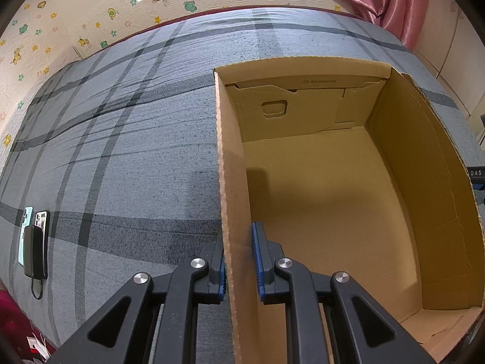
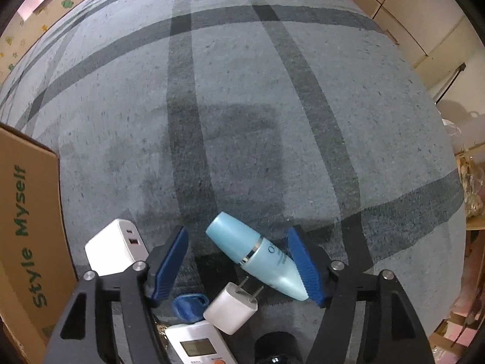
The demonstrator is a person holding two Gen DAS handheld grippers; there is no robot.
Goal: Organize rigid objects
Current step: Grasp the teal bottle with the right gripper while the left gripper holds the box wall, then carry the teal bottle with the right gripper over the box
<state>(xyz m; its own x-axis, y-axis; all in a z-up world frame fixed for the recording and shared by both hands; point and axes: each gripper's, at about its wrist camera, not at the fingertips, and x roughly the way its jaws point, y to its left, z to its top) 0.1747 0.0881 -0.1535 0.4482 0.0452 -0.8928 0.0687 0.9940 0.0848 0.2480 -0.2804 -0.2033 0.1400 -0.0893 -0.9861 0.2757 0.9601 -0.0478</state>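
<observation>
A: Where is the blue bottle (image 2: pixel 257 261)?

B: Lying on the bed (image 2: pixel 257 91), tilted, between the fingers of the right claw (image 2: pixel 239 261). One blue pad sits against its flat end; the other pad stands clear, so the claw is open around it and nothing is gripped yet.

A: What else is near it?

B: A small white plug (image 2: pixel 232 311) just below the bottle, a larger white charger (image 2: pixel 116 250) to the left, a blue tag (image 2: pixel 189 305) and a white remote (image 2: pixel 195 345) at the bottom edge.

A: And the cardboard box (image 1: pixel 424 182)?

B: Empty as far as it shows. The left claw (image 1: pixel 239 268) is clamped on its near side wall, steadying it.

A: So how far along?

B: Barely started, I'd judge. Nothing is in the box; every item is left to move. Two phones (image 1: pixel 35 227) and a power bank (image 1: pixel 35 253) lie well apart on the bed.
</observation>
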